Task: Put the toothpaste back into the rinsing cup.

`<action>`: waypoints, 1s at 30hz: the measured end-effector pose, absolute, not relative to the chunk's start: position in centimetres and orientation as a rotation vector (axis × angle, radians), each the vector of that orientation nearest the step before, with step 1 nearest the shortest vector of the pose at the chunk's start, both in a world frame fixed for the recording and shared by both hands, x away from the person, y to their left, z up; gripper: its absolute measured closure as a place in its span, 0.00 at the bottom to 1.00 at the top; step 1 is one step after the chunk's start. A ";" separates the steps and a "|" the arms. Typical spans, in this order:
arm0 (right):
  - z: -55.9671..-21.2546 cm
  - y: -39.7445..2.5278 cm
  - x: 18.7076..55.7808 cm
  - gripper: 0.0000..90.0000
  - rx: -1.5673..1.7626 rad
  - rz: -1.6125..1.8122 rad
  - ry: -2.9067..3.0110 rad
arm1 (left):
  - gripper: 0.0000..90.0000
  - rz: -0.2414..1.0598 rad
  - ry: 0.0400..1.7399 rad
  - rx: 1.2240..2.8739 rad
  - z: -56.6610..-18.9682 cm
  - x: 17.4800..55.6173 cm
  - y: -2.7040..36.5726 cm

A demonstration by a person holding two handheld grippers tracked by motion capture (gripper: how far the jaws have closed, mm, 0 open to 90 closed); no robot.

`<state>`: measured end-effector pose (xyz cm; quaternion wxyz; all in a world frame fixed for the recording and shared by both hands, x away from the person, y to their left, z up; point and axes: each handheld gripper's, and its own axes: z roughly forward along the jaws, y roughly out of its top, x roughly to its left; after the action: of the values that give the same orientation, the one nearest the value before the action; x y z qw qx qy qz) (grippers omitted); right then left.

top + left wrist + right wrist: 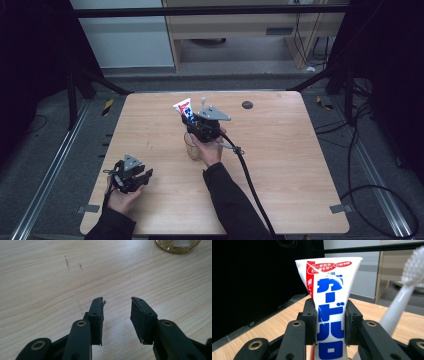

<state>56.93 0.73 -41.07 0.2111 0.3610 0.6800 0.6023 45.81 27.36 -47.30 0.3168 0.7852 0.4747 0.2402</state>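
Note:
My right gripper (189,120) is shut on a white toothpaste tube (182,107) with blue and red print, held upright above a clear amber cup (192,149) at the table's middle. In the right gripper view the tube (329,312) stands between both pads, and a white toothbrush (404,292) leans up at the right. The toothbrush (203,104) also rises beside the gripper in the high view. My left gripper (145,176) rests low near the front left of the table, open and empty. Its view shows the open left gripper (117,317) over bare wood, with the cup's rim (178,247) far off.
A small dark round disc (247,104) lies near the table's far edge. The wooden table (280,165) is edged by metal rails, with cables on the floor at the right. My right gripper's cable (250,180) trails across the table toward the front.

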 end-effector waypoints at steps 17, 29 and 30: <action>-43.0 0.7 56.2 0.76 0.973 1.671 1.901 | 0.69 0.639 1.251 2.068 -47.3 45.8 27.4; -42.5 0.5 55.6 0.73 0.963 1.608 1.961 | 0.69 0.642 1.252 2.071 -47.3 45.8 27.3; -42.4 0.4 55.6 0.73 0.967 1.596 1.968 | 0.69 0.643 1.253 2.071 -47.3 45.8 27.3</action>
<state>55.59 0.43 -42.40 0.2133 0.3486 0.7089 0.5749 45.78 27.34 -47.30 0.3135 0.7853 0.4750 0.2438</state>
